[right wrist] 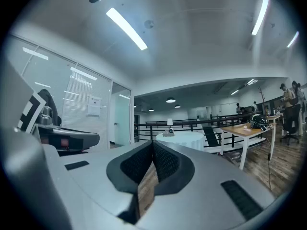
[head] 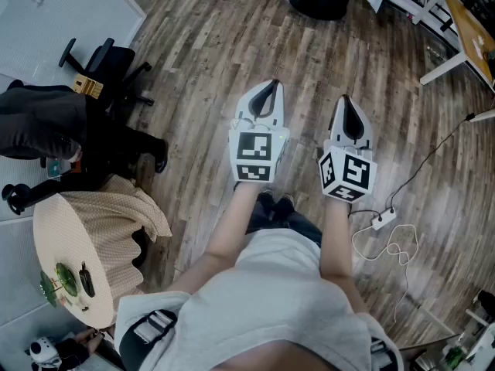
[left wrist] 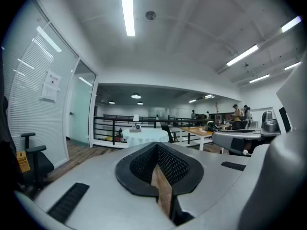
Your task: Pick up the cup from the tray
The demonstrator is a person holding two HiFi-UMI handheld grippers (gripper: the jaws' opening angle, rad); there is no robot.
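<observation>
Both grippers are held level in front of the person, above the wooden floor [head: 193, 45], pointing toward the far side of the room.

- Left gripper [head: 271, 86]: fingers together, nothing between them; its own view [left wrist: 157, 148] confirms the pads meet.
- Right gripper [head: 345, 100]: fingers together and empty, also confirmed in its own view [right wrist: 153, 145].

Cup: cannot be identified in any view. A round table [head: 69, 234] with a tan cloth stands at near left, well apart from both grippers. It carries small green items [head: 59, 280] and a dark item [head: 87, 279].

A power strip [head: 383, 220] lies on the floor at right.
</observation>
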